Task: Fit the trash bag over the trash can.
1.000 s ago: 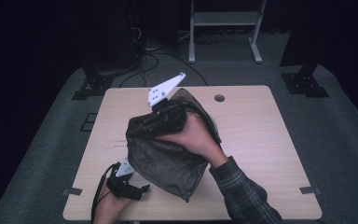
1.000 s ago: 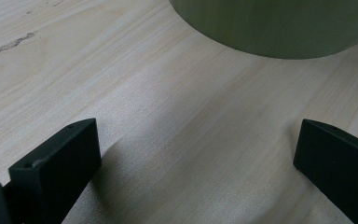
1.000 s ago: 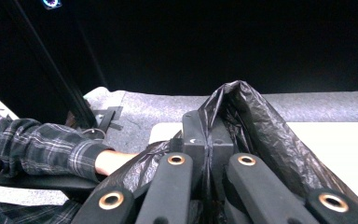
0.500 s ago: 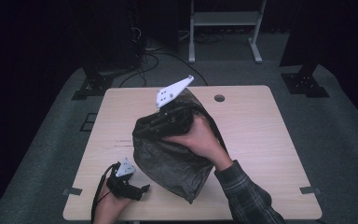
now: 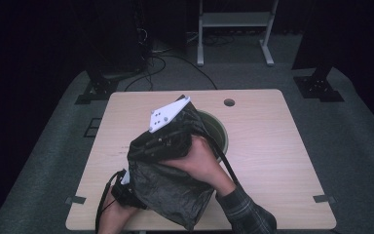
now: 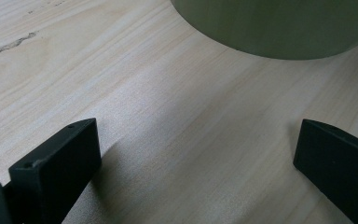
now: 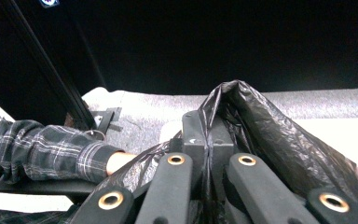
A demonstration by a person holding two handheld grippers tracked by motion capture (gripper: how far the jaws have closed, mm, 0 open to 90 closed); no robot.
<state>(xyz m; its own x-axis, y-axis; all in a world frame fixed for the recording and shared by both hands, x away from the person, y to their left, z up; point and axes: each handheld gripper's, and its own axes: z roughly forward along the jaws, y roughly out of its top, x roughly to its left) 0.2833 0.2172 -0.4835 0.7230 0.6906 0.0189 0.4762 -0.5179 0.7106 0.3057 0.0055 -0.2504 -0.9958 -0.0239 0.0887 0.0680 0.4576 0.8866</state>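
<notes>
Bag [image 5: 170,192] of black plastic, clamped in the right gripper [image 7: 208,140], has swung toward the green bin [image 5: 217,129] beyond it while the left gripper [image 6: 196,154] gapes wide on the surface [image 5: 268,146].

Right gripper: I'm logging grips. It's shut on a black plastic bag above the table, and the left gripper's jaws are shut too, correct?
Not quite. The right gripper is shut on the black plastic bag, but the left gripper view shows the left gripper open, jaws wide apart over the wooden table.
</notes>
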